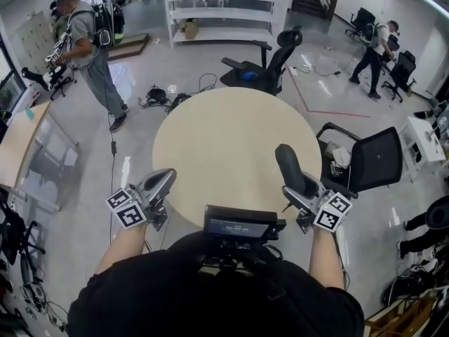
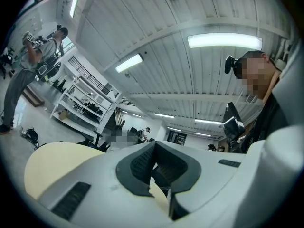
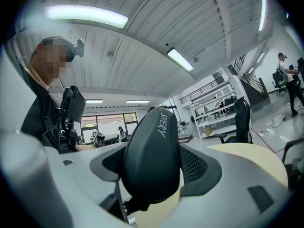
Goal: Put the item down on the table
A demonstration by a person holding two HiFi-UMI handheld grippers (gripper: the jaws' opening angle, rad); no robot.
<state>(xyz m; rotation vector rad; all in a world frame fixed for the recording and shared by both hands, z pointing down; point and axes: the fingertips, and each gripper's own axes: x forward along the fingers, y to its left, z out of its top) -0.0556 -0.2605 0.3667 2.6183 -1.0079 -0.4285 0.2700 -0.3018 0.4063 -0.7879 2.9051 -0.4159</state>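
Observation:
My right gripper [image 1: 297, 182] is shut on a black, smooth oblong item [image 1: 289, 164] with "SHERY" printed on it. It holds the item tilted upward over the near right edge of the round beige table [image 1: 224, 142]. In the right gripper view the item [image 3: 153, 148] fills the space between the jaws of the right gripper [image 3: 154, 169], and the table [image 3: 254, 159] shows behind it. My left gripper [image 1: 165, 177] hangs at the table's near left edge with its jaws together and nothing in them. The left gripper [image 2: 154, 169] points up toward the ceiling.
A black office chair [image 1: 272, 63] stands just beyond the table and another [image 1: 373, 159] is close on the right. Cables [image 1: 163, 97] lie on the floor at the left. A person [image 1: 90, 51] stands far left, white shelving [image 1: 224, 9] at the back, a desk [image 1: 19, 142] on the left.

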